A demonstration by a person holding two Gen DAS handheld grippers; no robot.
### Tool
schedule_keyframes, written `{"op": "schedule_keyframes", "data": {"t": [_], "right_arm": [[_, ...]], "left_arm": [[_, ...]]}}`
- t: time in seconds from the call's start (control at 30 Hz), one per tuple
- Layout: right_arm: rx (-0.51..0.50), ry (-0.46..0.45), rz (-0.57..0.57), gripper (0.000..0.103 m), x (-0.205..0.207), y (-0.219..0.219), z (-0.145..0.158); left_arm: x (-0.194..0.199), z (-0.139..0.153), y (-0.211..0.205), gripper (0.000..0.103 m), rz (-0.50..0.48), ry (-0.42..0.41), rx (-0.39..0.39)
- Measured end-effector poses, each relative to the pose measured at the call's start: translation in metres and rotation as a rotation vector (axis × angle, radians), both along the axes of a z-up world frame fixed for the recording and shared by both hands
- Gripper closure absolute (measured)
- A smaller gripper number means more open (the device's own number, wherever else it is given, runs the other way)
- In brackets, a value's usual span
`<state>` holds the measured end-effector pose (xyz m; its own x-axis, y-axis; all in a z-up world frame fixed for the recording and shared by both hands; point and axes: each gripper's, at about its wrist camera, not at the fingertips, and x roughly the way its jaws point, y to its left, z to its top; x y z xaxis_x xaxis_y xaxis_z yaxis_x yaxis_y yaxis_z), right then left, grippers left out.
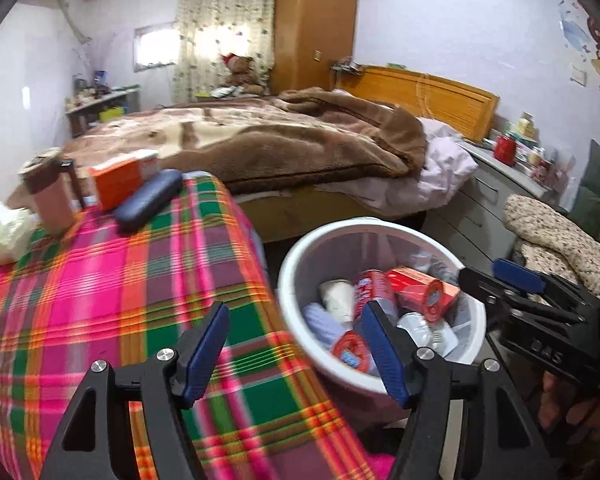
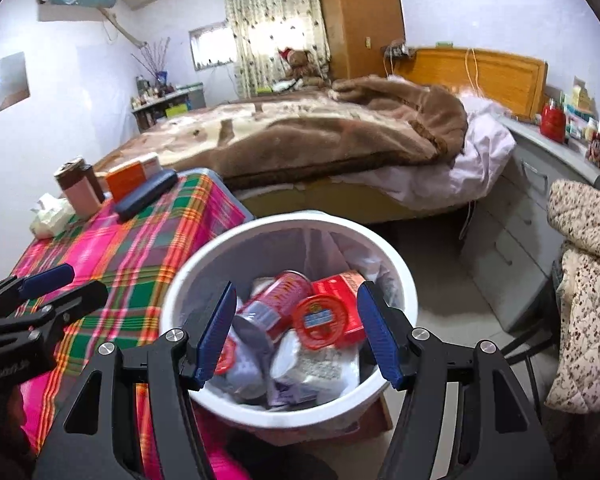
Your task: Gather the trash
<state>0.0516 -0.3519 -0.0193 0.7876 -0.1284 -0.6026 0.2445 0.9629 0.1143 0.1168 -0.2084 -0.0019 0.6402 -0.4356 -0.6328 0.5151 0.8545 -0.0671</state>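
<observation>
Sitting on the floor just beside the counter (image 2: 140,240), between it and the bed (image 2: 300,140): a round white trash bin (image 2: 396,276) with a thin liner bag draped inside its wall. Holding a mixed heap nearly to the rim: a red-and-silver drink can (image 2: 276,300) lying on its side, a red round lid (image 2: 320,320) with a pale label resting tilted against a red carton (image 2: 340,284), a crumpled clear wrapper (image 2: 320,368) with fine print below them, and, in the left wrist view, a white paper cup (image 1: 336,296) lying near the far side.

Hovering over the bin with jaws spread wide and gripping nothing: the right hand-held gripper (image 2: 296,332), its blue pads (image 2: 220,328) framing the can and lid. Hanging above the counter's edge, also spread wide and empty: the left hand-held gripper (image 1: 292,352), one pad over the plaid cloth (image 1: 100,280), the other over the bin's rim.

Lying on the counter's far end, well apart from the bin: a dark blue glasses case (image 1: 148,200), an orange box (image 1: 120,180), a pinkish-brown mug (image 1: 52,200) and crumpled white paper (image 1: 4,232).
</observation>
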Motion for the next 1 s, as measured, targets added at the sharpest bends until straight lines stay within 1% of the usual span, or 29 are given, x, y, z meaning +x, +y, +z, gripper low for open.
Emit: {"op": "schedule_keyframes", "data": {"t": [0.17, 0.23, 0.4, 0.47, 0.53, 0.6, 0.63, 0.77, 0.9, 1.0], "right_arm": [[-0.029, -0.052, 0.036, 0.039, -0.011, 0.025, 0.006], [-0.034, -0.049, 0.038, 0.039, -0.012, 0.033, 0.007], [-0.040, -0.062, 0.056, 0.039, -0.021, 0.052, 0.009], [-0.042, -0.075, 0.064, 0.039, -0.026, 0.059, 0.009], [-0.059, -0.081, 0.068, 0.039, -0.030, 0.066, 0.009], [-0.101, -0.095, 0.062, 0.039, -0.034, 0.076, 0.010], [-0.105, -0.100, 0.066, 0.039, -0.035, 0.079, 0.011], [-0.101, -0.129, 0.077, 0.039, -0.041, 0.088, 0.013], [-0.089, -0.133, 0.086, 0.039, -0.045, 0.095, 0.012], [-0.080, -0.136, 0.097, 0.039, -0.047, 0.098, 0.011]], "left_arm": [[-0.018, 0.004, 0.031, 0.035, 0.097, -0.042, 0.009], [-0.027, 0.004, 0.044, 0.035, 0.133, -0.062, 0.013], [-0.042, 0.004, 0.072, 0.035, 0.194, -0.062, -0.006], [-0.052, 0.004, 0.082, 0.035, 0.220, -0.089, -0.001], [-0.060, 0.005, 0.090, 0.035, 0.225, -0.107, -0.003], [-0.065, 0.005, 0.097, 0.035, 0.235, -0.109, -0.011], [-0.067, 0.006, 0.101, 0.035, 0.243, -0.110, -0.013], [-0.076, 0.008, 0.114, 0.035, 0.275, -0.119, -0.022], [-0.085, 0.008, 0.123, 0.035, 0.302, -0.134, -0.016], [-0.089, 0.008, 0.126, 0.035, 0.300, -0.138, -0.021]]}}
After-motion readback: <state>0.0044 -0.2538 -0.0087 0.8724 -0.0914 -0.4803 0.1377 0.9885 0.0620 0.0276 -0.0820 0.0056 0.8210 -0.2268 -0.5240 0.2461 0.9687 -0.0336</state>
